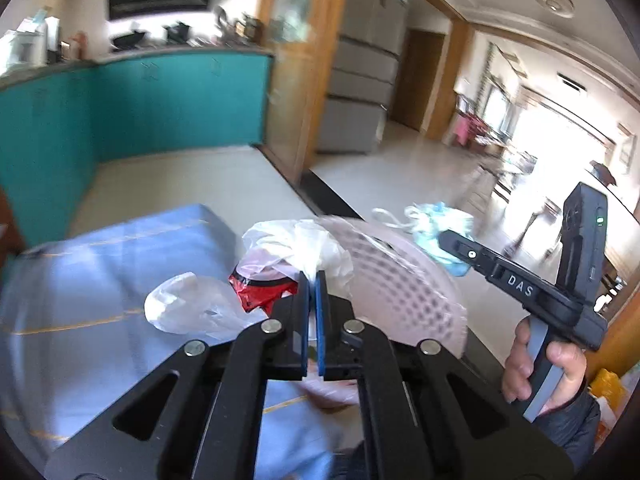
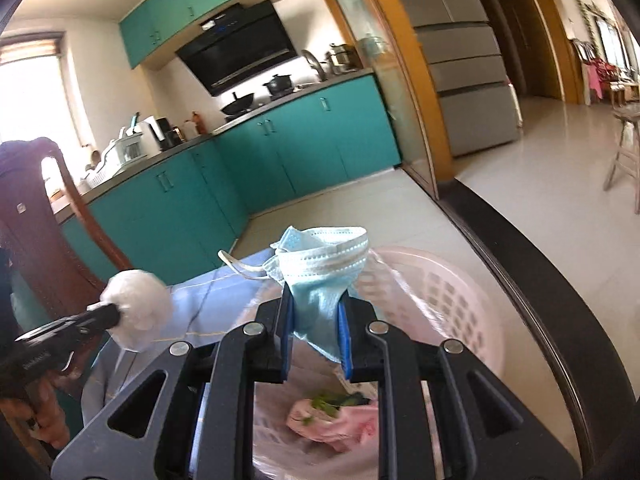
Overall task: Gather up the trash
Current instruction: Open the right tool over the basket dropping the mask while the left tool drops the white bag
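My left gripper (image 1: pixel 313 276) is shut on a crumpled white plastic bag (image 1: pixel 304 246), held above the blue-clothed table beside the pink lattice trash basket (image 1: pixel 404 288). A red wrapper (image 1: pixel 260 292) and a clear plastic bag (image 1: pixel 188 308) lie on the cloth just left of it. My right gripper (image 2: pixel 315 300) is shut on a light blue face mask (image 2: pixel 320 264), held over the basket (image 2: pixel 452 296), which is lined with a clear bag and holds pink and green scraps (image 2: pixel 332 420). The left gripper with its white wad (image 2: pixel 138 308) shows at the left of the right wrist view.
The blue tablecloth (image 1: pixel 100 264) covers the table beside the basket. Teal kitchen cabinets (image 2: pixel 240 152) stand behind, with a wooden chair (image 2: pixel 52 216) at left. A dark door threshold (image 2: pixel 532 264) runs at right, with tiled floor and a stool (image 2: pixel 624 152) beyond.
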`<control>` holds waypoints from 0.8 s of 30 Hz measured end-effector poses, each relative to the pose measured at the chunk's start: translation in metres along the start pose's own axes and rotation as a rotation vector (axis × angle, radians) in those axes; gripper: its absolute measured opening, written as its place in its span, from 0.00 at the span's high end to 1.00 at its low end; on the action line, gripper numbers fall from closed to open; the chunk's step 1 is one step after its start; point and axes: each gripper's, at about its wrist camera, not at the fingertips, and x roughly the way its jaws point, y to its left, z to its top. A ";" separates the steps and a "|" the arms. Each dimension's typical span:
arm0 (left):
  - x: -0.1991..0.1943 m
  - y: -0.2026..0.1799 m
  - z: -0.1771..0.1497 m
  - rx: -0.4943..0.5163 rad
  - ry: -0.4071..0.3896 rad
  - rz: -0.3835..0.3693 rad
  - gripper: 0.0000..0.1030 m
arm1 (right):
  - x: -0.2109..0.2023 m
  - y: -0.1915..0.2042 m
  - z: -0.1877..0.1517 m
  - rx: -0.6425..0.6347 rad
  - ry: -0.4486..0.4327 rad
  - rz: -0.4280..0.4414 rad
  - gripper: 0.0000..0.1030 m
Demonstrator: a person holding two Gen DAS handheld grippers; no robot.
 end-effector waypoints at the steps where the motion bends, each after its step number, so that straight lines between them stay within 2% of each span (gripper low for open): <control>1: 0.014 -0.006 0.000 0.002 0.022 -0.009 0.95 | 0.000 -0.003 -0.001 -0.001 0.004 -0.011 0.81; 4: 0.045 -0.020 0.000 0.027 0.065 -0.013 0.91 | 0.002 -0.010 -0.003 0.008 0.016 -0.030 0.81; 5: 0.056 -0.024 0.000 0.039 0.080 -0.017 0.84 | 0.003 -0.012 -0.004 0.012 0.019 -0.036 0.81; 6: 0.062 -0.023 0.000 0.039 0.092 -0.021 0.63 | 0.003 -0.014 -0.003 0.015 0.021 -0.038 0.81; 8: 0.068 -0.022 0.002 0.006 0.086 -0.005 0.33 | 0.006 -0.016 -0.004 0.020 0.032 -0.039 0.81; 11: 0.061 -0.014 0.005 -0.013 0.059 0.021 0.32 | 0.013 -0.013 -0.006 0.007 0.060 -0.037 0.81; 15: 0.041 -0.003 0.005 -0.006 -0.002 0.125 0.27 | 0.029 -0.003 -0.011 -0.031 0.124 -0.037 0.80; 17: 0.028 0.004 0.000 -0.005 -0.026 0.160 0.24 | 0.038 0.001 -0.015 -0.049 0.160 -0.061 0.70; 19: 0.013 0.007 -0.007 -0.003 -0.039 0.190 0.20 | 0.041 0.004 -0.016 -0.052 0.160 -0.089 0.42; 21: 0.002 0.011 -0.014 0.000 -0.044 0.221 0.16 | 0.040 0.002 -0.016 -0.026 0.140 -0.105 0.27; 24: -0.020 0.017 -0.022 -0.005 -0.056 0.276 0.12 | 0.033 -0.009 -0.018 0.052 0.101 -0.090 0.23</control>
